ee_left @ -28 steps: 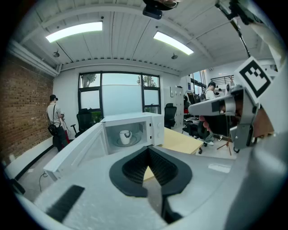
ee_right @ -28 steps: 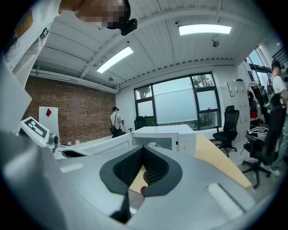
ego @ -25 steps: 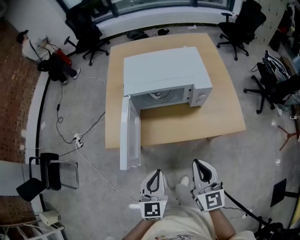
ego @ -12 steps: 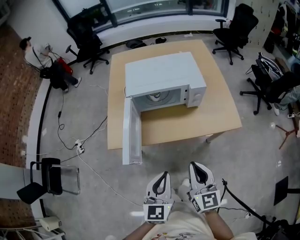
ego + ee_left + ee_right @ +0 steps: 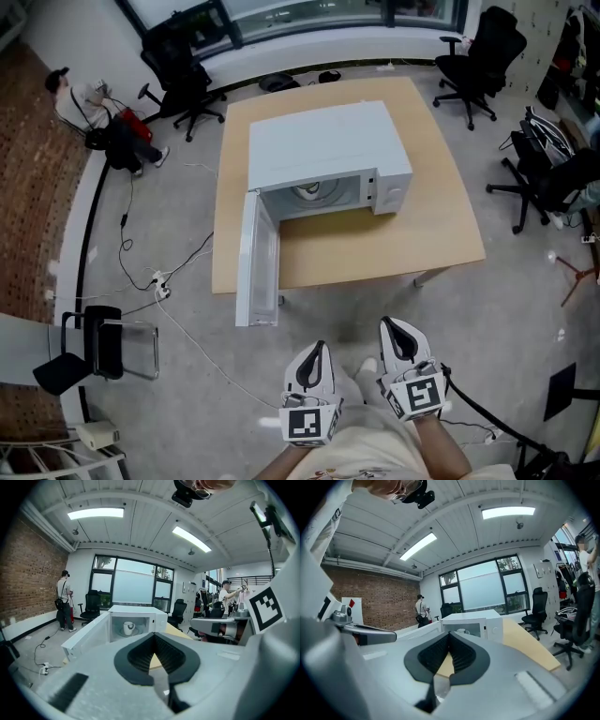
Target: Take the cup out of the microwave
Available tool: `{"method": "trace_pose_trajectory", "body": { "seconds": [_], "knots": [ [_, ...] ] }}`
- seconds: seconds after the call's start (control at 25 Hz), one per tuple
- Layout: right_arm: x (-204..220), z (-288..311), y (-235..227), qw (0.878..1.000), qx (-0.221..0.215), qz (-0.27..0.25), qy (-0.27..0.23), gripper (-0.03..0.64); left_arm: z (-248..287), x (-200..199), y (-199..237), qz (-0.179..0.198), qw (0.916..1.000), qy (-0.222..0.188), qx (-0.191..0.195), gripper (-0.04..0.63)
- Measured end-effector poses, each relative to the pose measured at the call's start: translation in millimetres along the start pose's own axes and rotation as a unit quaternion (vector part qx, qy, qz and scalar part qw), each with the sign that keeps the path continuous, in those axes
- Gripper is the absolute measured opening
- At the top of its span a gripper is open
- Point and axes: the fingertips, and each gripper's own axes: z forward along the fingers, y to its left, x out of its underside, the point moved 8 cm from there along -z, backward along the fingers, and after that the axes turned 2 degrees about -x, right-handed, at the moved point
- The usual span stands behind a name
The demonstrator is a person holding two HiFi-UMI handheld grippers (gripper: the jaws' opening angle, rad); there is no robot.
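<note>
A white microwave (image 5: 319, 141) stands on the wooden table (image 5: 375, 248), its door (image 5: 258, 262) swung wide open toward the table's front left. A white cup (image 5: 309, 193) sits on the turntable inside, upright in the left gripper view (image 5: 128, 628) and partly visible in the right gripper view (image 5: 461, 631). My left gripper (image 5: 318, 346) and right gripper (image 5: 393, 324) hang side by side well short of the table, over the floor, both pointing at the microwave. The left gripper's (image 5: 153, 636) jaws meet, with nothing between them. The right gripper's (image 5: 449, 633) jaws also meet, holding nothing.
The open door juts past the table's front edge. Black office chairs (image 5: 183, 66) (image 5: 483, 52) stand behind the table, and more at the right. A cable with a power strip (image 5: 159, 281) crosses the floor on the left, near a folded chair (image 5: 94, 352). A person (image 5: 80, 98) is at far left.
Both shut grippers have shifted only slightly in front of the person, and the head view has swung a little. The microwave, its door and the cup stand as before.
</note>
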Motion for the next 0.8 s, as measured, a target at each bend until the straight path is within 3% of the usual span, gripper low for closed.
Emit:
{"method": "trace_pose_trajectory", "body": {
  "seconds": [0.28, 0.6, 0.8],
  "knots": [
    [-5.0, 46.0, -14.8, 1.0, -0.013, -0.001, 0.009, 0.008, 47.6, -10.6, 20.1, 0.001, 0.9999, 0.012, 0.001, 0.002],
    [-18.2, 132.8, -31.2, 1.0, 0.02, -0.004, 0.01, 0.008, 128.8, -42.2, 75.1, -0.003, 0.9993, -0.006, 0.036, 0.002],
    [-22.4, 172.7, -35.4, 0.999, 0.034, -0.01, 0.006, 0.008, 163.4, -47.3, 102.2, 0.002, 0.9988, 0.005, 0.048, 0.002]
  ]
}}
